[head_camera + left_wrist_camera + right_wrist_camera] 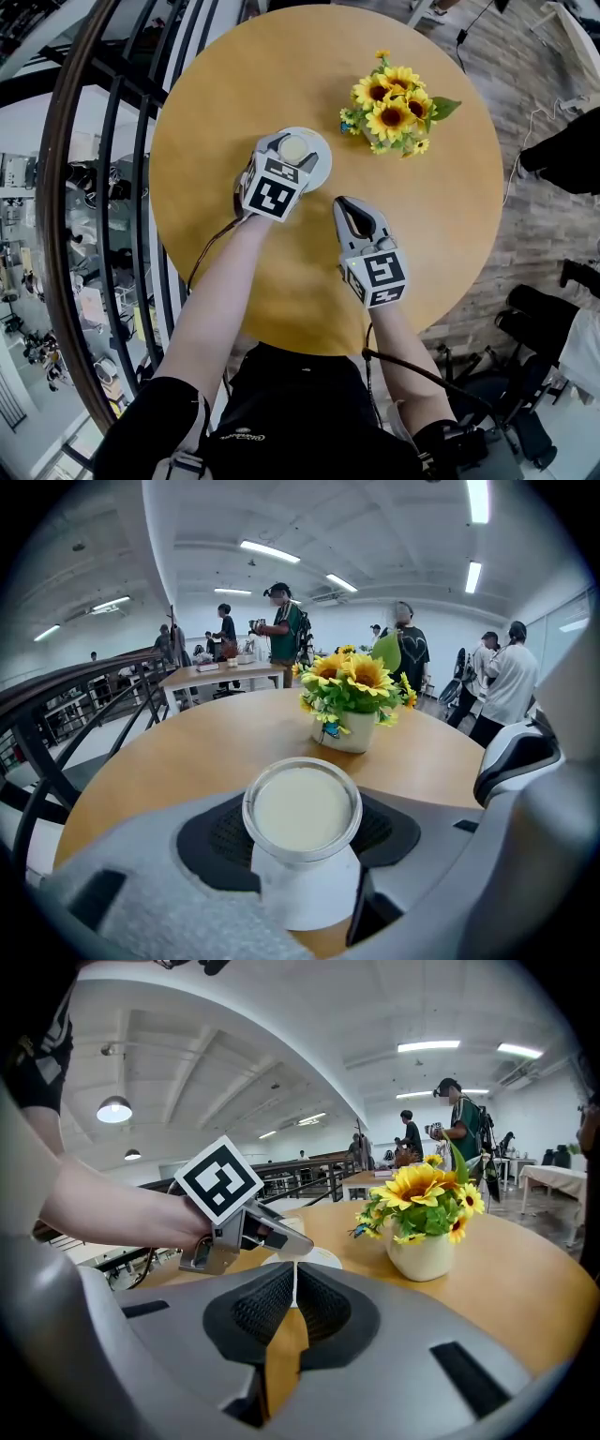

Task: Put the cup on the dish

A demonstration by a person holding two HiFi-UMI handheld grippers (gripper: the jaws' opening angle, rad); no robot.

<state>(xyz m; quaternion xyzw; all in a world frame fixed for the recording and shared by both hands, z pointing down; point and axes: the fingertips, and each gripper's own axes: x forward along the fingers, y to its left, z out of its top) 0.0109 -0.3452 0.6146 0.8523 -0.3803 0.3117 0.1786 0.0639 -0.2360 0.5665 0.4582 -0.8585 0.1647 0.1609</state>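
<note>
Left gripper (292,141) clamps the cup (302,808) over the dish (322,167) (prob. for set-down), while the right gripper (349,206) waits shut & empty.

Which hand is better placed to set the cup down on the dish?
Left. The left gripper has its fingers around the cup, right over the white dish. The right gripper is shut, empty and off to the side.

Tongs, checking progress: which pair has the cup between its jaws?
The left tongs, gripping the cup over the dish; the right tongs are shut, empty.
</note>
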